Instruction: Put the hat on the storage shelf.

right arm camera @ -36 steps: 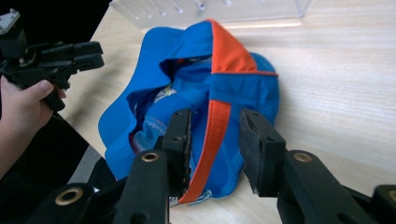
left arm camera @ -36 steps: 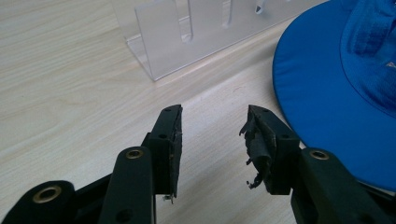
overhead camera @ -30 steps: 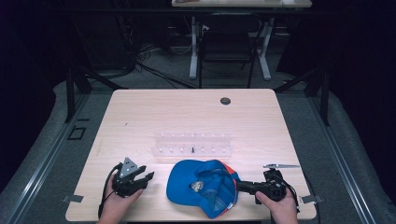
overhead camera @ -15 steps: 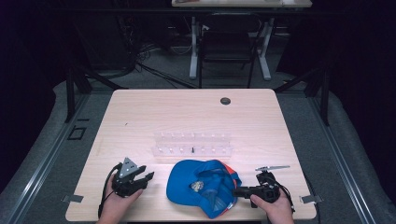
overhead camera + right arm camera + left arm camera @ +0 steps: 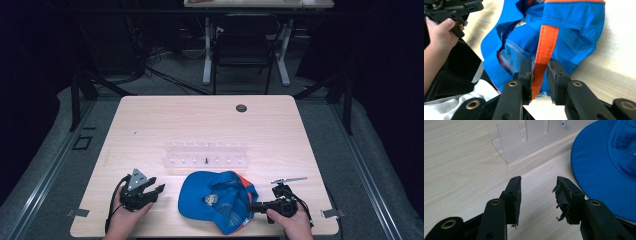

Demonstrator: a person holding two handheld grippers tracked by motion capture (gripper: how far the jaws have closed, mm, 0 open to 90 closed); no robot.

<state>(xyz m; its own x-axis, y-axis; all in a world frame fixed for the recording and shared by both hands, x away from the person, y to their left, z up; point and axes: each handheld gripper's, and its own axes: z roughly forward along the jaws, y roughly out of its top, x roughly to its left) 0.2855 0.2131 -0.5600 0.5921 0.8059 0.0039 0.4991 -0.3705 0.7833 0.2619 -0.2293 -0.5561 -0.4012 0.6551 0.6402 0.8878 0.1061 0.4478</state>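
The blue cap (image 5: 220,200) lies at the table's (image 5: 150,125) near edge, between the two grippers and just in front of the clear rack (image 5: 205,155). The right gripper (image 5: 539,72) has just been closing, and its jaws now flank the cap's orange strap (image 5: 546,42); the left gripper (image 5: 537,192) rests open over bare wood, holding nothing. With only the narrow strap between the jaws, the fabric could slide free on a lift, or the cap could swing and knock the rack.
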